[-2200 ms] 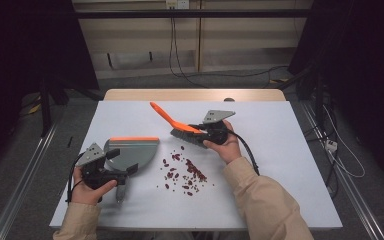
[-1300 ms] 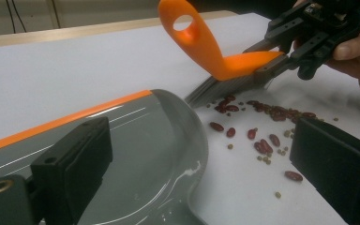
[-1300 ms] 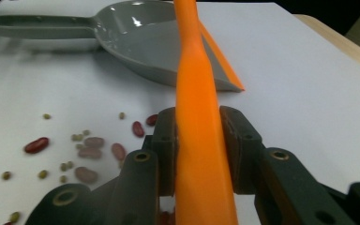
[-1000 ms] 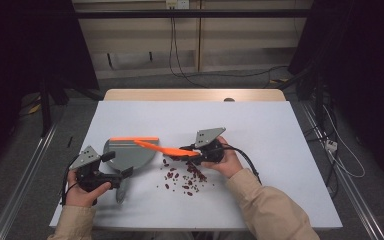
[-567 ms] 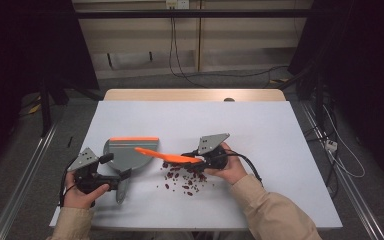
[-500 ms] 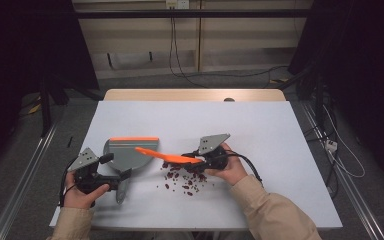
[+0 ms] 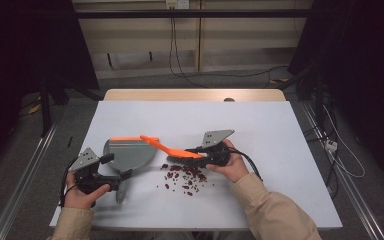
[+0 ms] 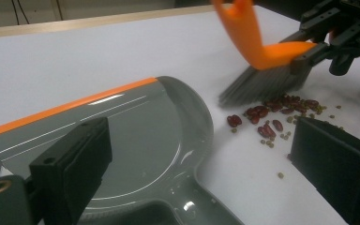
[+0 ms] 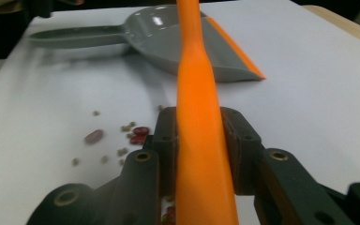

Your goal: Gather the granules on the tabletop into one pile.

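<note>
Right tool (image 7: 204, 154) clamped on orange brush (image 7: 172, 148), jaws pressed on both sides of the handle in the right gripper view (image 9: 201, 140); handle runs straight up the middle of that view, away from the camera. Brush bristles (image 8: 262, 84) grey, tips down on the table (image 7: 260, 130) at the edge of the bean pile, seen clearly from the left gripper view. Brush handle in the high view slants up-left from the right hand (image 7: 228, 165), its far end over the dustpan's orange lip. Left tool (image 7: 111, 176) holds grey dustpan (image 7: 127, 152) by its handle; in the left gripper view the two black jaws stand apart on either side of the handle, and whether the pads actually press on it cannot be told. Dustpan (image 8: 136, 140) lies flat on the table, orange front lip (image 8: 70, 105) on its far side, rounded side wall facing the beans. Beans (image 7: 185, 177): dark red ones mixed with small greenish bits, scattered loose on the table between dustpan and right hand, just beside the pan wall but not in it. Left hand (image 7: 82, 192) near the table's front-left edge. Both sleeves beige. Table white with a wooden strip along the far edge; cables on the floor behind.
</note>
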A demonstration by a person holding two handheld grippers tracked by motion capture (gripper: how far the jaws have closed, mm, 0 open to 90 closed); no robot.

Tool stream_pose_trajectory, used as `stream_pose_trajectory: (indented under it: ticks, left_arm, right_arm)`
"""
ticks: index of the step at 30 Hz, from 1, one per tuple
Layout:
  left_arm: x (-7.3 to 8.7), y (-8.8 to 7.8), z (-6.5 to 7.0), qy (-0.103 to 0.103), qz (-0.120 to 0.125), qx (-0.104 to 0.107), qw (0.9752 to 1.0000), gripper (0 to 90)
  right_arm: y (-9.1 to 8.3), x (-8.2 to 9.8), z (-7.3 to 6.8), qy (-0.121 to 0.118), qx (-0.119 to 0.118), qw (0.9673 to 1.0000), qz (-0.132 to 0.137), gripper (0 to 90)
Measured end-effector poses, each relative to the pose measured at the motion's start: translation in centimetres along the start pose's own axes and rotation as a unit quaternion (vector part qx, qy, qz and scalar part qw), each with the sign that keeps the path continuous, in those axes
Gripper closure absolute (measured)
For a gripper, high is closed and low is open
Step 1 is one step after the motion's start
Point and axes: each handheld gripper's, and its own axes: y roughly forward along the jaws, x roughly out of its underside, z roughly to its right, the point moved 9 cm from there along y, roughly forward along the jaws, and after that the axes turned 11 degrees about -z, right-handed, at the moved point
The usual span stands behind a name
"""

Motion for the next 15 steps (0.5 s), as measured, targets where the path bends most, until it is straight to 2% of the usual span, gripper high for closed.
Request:
stream_pose_trajectory:
  ticks: [4,10,12,15]
  left_arm:
    - [0.0,0.0,0.0,-0.001,0.0,0.0,1.0,5.8]
    - [0.0,0.1,0.0,0.001,-0.003,-0.001,1.0,5.8]
    - [0.0,0.1,0.0,0.001,-0.003,-0.002,1.0,5.8]
    - [0.0,0.1,0.0,0.002,-0.002,-0.001,1.0,5.8]
  right_arm:
    - [0.0,-0.1,1.1,0.043,0.018,0.9988,-0.015,70.8]
    - [0.2,-0.2,1.2,0.062,0.036,0.9969,-0.034,71.0]
    - [0.2,-0.2,1.3,0.072,0.044,0.9958,-0.036,71.2]
    - [0.1,-0.2,1.8,0.106,0.05,0.9928,-0.021,71.2]
